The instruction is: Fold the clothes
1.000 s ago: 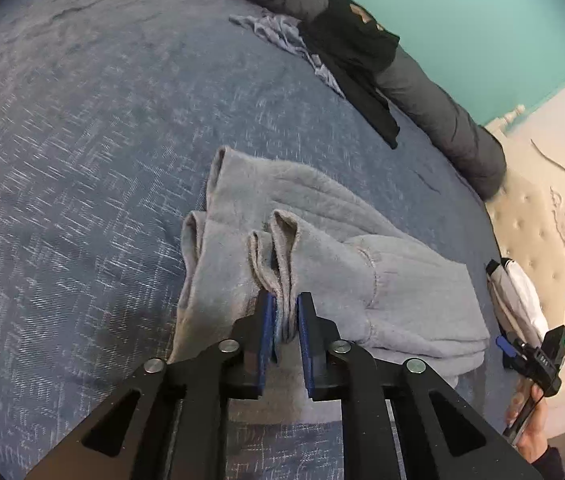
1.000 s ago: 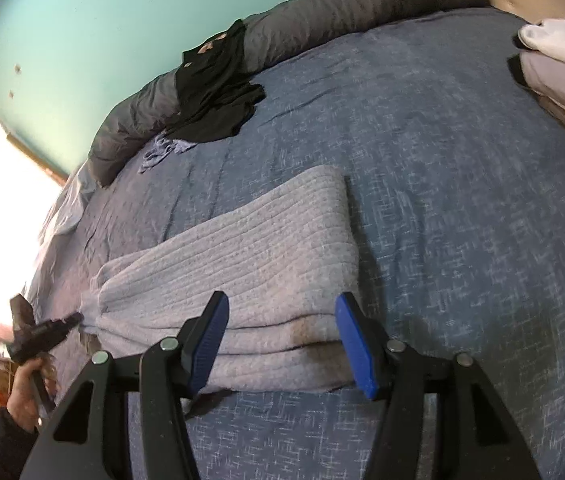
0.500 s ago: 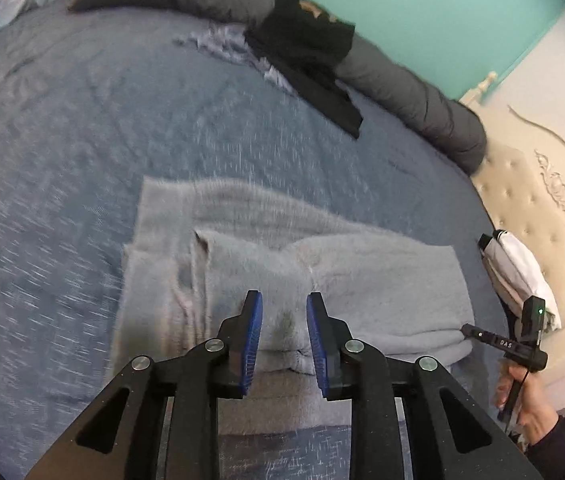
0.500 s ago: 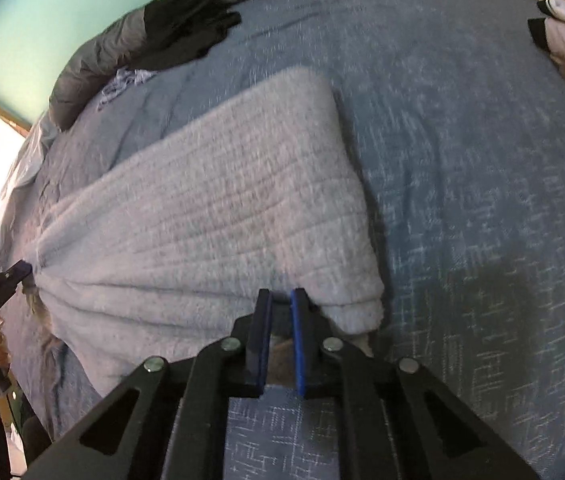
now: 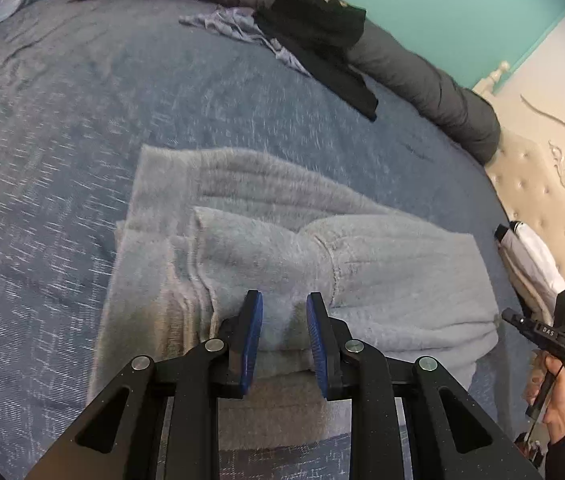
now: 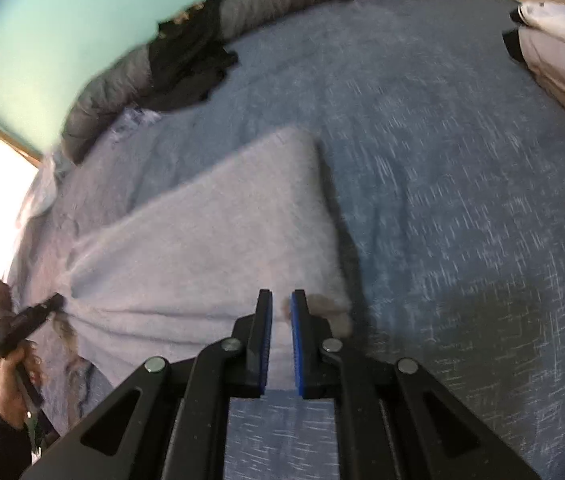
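Grey sweater (image 5: 282,248) lies folded in layers on the blue bedspread (image 5: 62,120), spread out right in front of both my grippers. My left gripper (image 5: 281,322) has its jaws part open, a clear gap between the blue pads, hovering over a thick fold at the near edge of the sweater with cloth showing between them; I cannot tell whether the pads touch it. My right gripper (image 6: 281,322) has its jaws drawn nearly together, only a narrow slit left, at the sweater's (image 6: 202,248) near right corner; pale cloth shows in the slit, but blur keeps me from telling whether it is pinched. Black clothes (image 5: 322,40) are draped over a long grey bolster (image 5: 422,76) at the far side of the bed, below a teal wall (image 5: 442,8).
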### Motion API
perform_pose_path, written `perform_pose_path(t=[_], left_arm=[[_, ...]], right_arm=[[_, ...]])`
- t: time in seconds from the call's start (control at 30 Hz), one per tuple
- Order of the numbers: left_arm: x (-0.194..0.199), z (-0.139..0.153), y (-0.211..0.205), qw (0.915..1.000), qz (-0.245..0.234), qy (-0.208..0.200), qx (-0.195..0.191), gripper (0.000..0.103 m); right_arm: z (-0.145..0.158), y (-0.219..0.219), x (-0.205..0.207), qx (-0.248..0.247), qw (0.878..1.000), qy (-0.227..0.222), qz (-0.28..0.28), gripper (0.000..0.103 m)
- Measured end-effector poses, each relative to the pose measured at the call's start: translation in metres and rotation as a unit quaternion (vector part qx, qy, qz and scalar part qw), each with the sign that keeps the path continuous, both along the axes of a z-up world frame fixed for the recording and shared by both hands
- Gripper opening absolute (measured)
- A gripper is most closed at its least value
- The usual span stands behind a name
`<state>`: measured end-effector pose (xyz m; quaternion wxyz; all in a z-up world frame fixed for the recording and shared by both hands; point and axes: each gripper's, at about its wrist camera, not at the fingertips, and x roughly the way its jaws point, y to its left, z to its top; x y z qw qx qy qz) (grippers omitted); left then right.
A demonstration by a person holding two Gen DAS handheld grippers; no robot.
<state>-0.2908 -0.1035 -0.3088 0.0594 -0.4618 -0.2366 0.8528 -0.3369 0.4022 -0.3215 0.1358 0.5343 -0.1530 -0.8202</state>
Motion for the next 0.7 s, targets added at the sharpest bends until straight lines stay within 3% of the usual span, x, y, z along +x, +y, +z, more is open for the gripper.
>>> perform_pose_path(t=[0.07, 0.2, 0.27, 0.3, 0.5, 0.7], left_arm=[[0.006, 0.001, -0.009, 0.9998, 0.013, 0.000, 0.013, 0.025], [0.022, 0.013, -0.028, 0.9993, 0.034, 0.007, 0.017, 0.027], [0.029, 0.017, -0.036, 0.9990, 0.040, 0.008, 0.017, 0.047], [0.034, 0.018, -0.041, 0.9988, 0.042, 0.006, 0.022, 0.048], [0.048, 0.009, -0.056, 0.9981, 0.056, -0.012, 0.023, 0.049], [0.061, -0.014, -0.065, 0.9926, 0.084, -0.039, 0.079, 0.061]], right_arm=[[-0.012, -0.001, 0.000, 0.007, 1.000, -0.021, -0.001, 0.007], [-0.001, 0.002, 0.009, -0.025, 1.000, -0.001, -0.018, 0.011], [0.005, 0.004, 0.012, -0.028, 0.999, 0.008, -0.018, 0.011], [0.008, 0.004, 0.013, -0.026, 0.999, 0.011, -0.017, 0.011], [0.018, 0.015, 0.022, -0.035, 0.999, 0.020, -0.033, 0.011], [0.022, 0.011, 0.026, -0.043, 0.998, 0.025, -0.035, 0.011]])
